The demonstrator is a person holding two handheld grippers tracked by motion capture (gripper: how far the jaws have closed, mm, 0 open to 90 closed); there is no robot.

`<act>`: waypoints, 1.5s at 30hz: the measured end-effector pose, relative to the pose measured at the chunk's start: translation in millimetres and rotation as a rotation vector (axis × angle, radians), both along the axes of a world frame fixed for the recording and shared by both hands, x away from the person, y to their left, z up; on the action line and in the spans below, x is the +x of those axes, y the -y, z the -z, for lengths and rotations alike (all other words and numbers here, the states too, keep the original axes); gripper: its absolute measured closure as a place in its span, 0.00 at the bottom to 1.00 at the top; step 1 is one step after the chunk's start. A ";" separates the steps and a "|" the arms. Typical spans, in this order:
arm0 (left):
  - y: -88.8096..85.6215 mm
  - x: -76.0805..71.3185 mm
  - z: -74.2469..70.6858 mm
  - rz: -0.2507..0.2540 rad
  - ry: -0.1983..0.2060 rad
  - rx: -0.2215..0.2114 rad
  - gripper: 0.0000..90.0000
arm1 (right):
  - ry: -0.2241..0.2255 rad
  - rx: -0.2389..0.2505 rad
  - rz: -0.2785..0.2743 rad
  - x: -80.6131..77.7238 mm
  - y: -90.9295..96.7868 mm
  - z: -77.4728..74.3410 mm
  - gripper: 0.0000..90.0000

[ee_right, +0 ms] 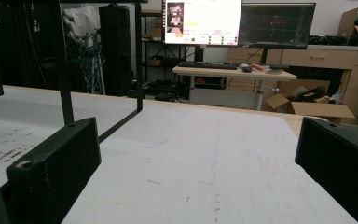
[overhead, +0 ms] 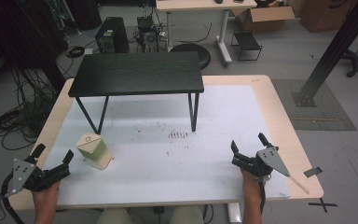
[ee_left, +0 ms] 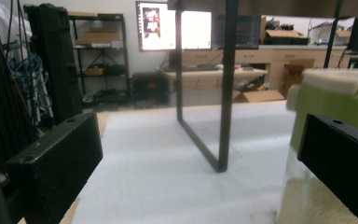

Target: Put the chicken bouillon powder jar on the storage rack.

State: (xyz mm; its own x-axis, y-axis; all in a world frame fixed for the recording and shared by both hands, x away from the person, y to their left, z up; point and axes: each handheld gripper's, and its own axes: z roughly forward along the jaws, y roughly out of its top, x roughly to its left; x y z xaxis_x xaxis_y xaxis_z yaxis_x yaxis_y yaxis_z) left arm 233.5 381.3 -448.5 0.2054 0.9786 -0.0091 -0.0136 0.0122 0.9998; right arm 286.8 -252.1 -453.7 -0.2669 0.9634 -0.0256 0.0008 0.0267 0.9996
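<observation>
A cream and pale green carton (overhead: 93,150) stands on the white mat (overhead: 168,158) at the front left. My left gripper (overhead: 53,155) rests open just left of it, at the table's near-left corner. In the left gripper view the carton (ee_left: 331,100) rises beside and behind the right jaw, not between the jaws, and the gripper (ee_left: 205,154) holds nothing. My right gripper (overhead: 248,142) is open at the front right with only bare mat between its jaws (ee_right: 200,154).
A small black bench table (overhead: 137,73) stands on thin legs across the back of the mat; its leg (ee_left: 226,88) is ahead of the left gripper. Dark marks (overhead: 178,135) dot the mat's middle. Floor cables, a computer tower and desks lie beyond.
</observation>
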 end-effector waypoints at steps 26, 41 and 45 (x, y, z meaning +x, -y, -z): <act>30.8 -21.6 -28.3 0.098 -0.033 -0.028 0.00 | 0.001 -0.007 -0.002 0.0 -0.3 0.0 0.00; 54.6 -24.8 -27.7 0.063 -0.086 0.032 0.00 | 0.002 -0.014 -0.004 -0.3 -1.0 0.0 0.00; 59.2 -22.5 -24.8 0.073 -0.105 0.028 0.00 | 0.003 -0.013 -0.004 -0.3 -0.9 0.0 0.00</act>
